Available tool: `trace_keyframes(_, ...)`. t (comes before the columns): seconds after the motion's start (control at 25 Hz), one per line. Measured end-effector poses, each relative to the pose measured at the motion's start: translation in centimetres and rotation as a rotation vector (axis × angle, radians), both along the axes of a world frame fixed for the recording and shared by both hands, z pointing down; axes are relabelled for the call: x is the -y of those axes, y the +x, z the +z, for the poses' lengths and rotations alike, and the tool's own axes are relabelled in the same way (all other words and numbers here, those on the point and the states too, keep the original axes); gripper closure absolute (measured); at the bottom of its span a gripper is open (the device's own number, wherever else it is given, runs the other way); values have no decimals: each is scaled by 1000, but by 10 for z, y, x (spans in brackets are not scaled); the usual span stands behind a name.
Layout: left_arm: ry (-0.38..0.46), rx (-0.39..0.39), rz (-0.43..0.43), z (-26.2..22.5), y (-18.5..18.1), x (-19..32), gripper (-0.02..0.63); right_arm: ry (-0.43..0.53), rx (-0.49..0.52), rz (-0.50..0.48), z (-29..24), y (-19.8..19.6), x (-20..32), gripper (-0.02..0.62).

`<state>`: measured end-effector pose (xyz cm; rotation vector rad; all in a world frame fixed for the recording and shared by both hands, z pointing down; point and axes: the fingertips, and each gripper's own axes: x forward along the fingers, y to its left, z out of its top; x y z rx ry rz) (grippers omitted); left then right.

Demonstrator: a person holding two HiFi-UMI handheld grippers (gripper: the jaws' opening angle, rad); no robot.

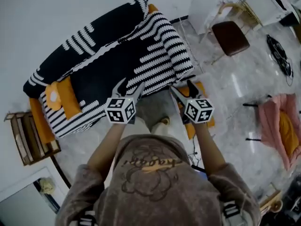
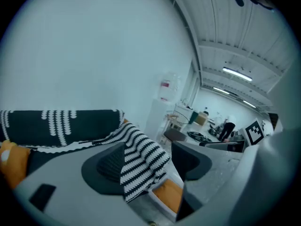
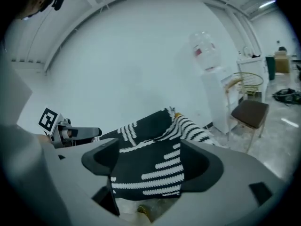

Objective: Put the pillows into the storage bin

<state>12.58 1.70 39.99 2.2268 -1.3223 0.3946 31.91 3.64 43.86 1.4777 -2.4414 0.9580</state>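
Left gripper [image 1: 130,86]: held up over the floor in front of the sofa. In its own view [image 2: 150,163] the jaws are seen spread apart, with nothing between them.
Right gripper [image 1: 182,89]: held level with the left one, just beside it at 3 o'clock. Its jaws [image 3: 149,161] are likewise seen apart and nothing is gripped.
Sofa [image 1: 117,55]: found at 12 o'clock from both grippers and draped with a black-and-white striped blanket [image 1: 155,51].
Orange pillows [image 1: 66,98]: laid on the sofa's left end, at 9 o'clock from the left gripper and well apart from it.
Storage bin [image 2: 155,199]: a pale-walled box set on the floor by the sofa's right corner. Something orange [image 1: 190,129] is seen inside it. In the head view it lies under the right gripper, toward 5 o'clock.
Brown stool [image 1: 230,36]: placed at 2 o'clock, well apart from the sofa.
Pink chair [image 1: 275,126]: seen at 3 o'clock, with an orange cushion on it.
Wooden crate [image 1: 28,138]: set at 8 o'clock, just beside the sofa's left end.
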Motion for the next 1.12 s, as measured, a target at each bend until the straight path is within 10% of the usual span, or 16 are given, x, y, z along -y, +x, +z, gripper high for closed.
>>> trace_keyframes(0.6,70,-5,-591,-14,-466,-116,311,36,34,-652,-19,-515,-16,190)
trace_keyframes(1.12,49,-34,-891,14,-681,-183,311,-22,-12,-977,5,-750,-54,190)
